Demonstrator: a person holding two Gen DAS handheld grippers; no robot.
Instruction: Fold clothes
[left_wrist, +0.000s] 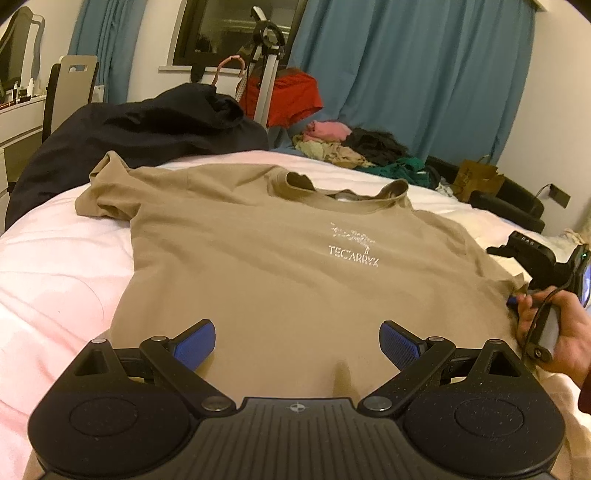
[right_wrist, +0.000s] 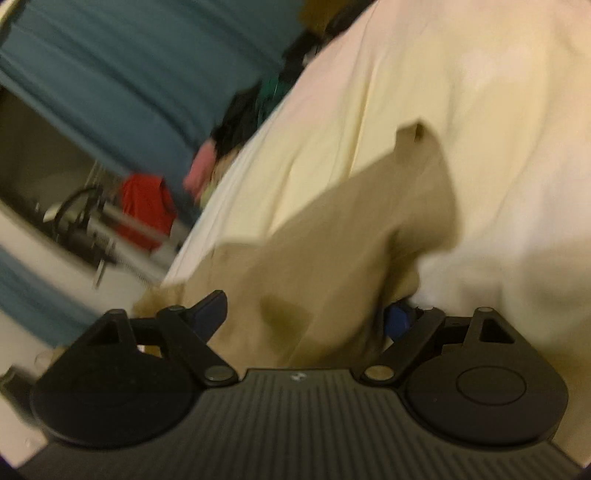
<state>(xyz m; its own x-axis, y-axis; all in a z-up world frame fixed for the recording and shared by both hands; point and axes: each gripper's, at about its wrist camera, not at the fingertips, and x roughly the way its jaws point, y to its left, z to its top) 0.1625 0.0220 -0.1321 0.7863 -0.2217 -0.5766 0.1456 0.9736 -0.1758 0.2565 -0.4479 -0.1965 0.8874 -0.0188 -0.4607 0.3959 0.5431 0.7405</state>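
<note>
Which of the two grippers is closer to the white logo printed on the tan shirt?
Left. The left gripper hangs open over the tan shirt just below the white logo. The right gripper, open, is off at the shirt's side edge by the sleeve.

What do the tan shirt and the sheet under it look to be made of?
Tan T-shirt: looks like matte cotton knit, judging by its soft creases, ribbed collar and cracked white print. Bed sheet: smooth, thin woven fabric with a pale pink-cream tone and fine wrinkles, probably cotton or a blend; the look leaves that open.
</note>
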